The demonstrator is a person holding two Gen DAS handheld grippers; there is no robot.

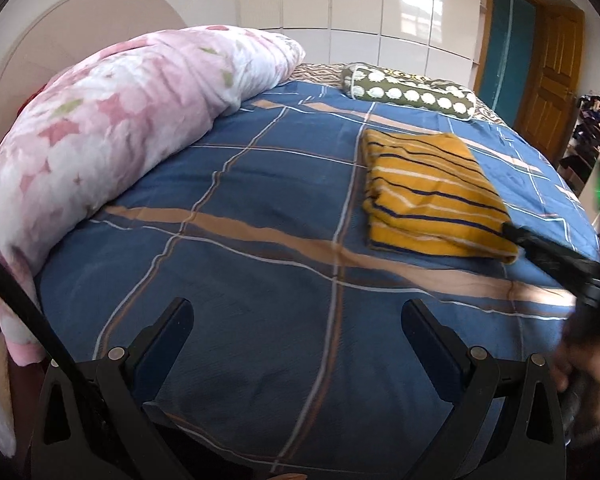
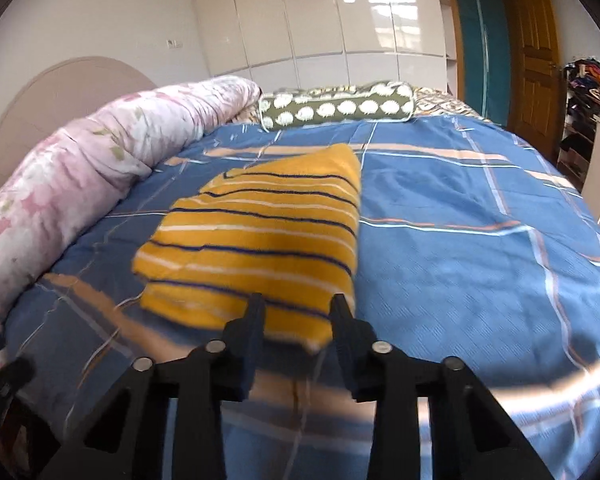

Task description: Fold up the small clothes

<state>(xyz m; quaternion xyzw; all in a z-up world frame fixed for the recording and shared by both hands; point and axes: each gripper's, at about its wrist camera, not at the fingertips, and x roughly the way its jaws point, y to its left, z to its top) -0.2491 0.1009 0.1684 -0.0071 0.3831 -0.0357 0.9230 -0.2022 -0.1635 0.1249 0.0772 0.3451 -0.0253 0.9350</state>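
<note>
A folded mustard-yellow garment (image 2: 256,232) with dark and white stripes lies flat on the blue checked bedsheet (image 2: 440,240). My right gripper (image 2: 298,306) hovers at the garment's near edge. Its jaws are partly apart, and the garment's near corner shows between the tips without being visibly pinched. In the left wrist view the same garment (image 1: 428,196) lies at the right, with the right gripper (image 1: 514,234) touching its near right corner. My left gripper (image 1: 298,308) is wide open over bare bedsheet (image 1: 260,184), well to the left of the garment, holding nothing.
A rolled pink floral quilt (image 1: 112,132) runs along the left side of the bed. A green bolster (image 1: 408,90) with white spots lies at the far end. A hand (image 1: 588,376) holds the right gripper's handle. White wardrobes, a wooden door (image 1: 556,80) and cluttered shelves (image 1: 596,120) stand beyond.
</note>
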